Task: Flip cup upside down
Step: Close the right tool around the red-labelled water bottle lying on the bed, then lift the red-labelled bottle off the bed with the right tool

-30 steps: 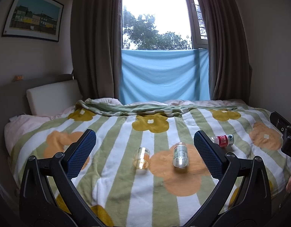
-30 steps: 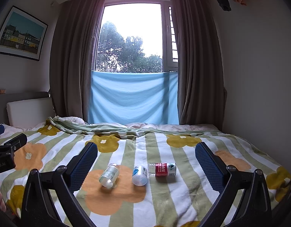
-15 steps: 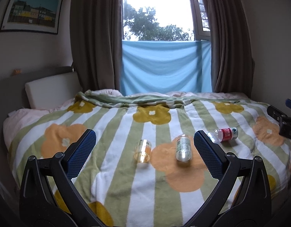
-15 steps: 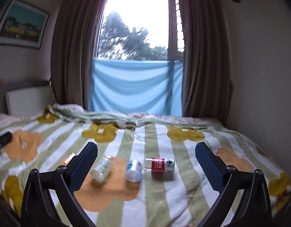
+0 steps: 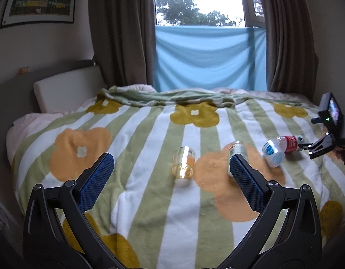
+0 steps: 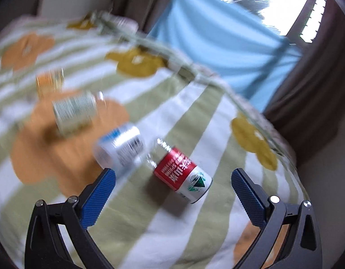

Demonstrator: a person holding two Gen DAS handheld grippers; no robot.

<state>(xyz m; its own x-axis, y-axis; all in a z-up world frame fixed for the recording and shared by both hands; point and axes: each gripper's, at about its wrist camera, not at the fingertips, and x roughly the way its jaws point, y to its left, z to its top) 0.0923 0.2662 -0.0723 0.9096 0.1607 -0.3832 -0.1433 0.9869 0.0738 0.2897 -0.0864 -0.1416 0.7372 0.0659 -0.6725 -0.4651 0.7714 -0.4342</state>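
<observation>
Here, both grippers hang open and empty over a striped bed. The clear cup [image 5: 183, 164] lies on its side between the left gripper [image 5: 170, 172] fingers, at twelve o'clock. The right gripper [image 6: 172, 188] tilts over a red-labelled bottle [image 6: 183, 176], likely approaching.

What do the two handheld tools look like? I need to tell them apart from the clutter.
Both look alike: the left tool and right tool each have two black plastic arms with silver pivot screws, ending in blue fingers with a fine dotted texture. Seen from the left wrist view, the right tool carries a small black camera with a green light.
</observation>
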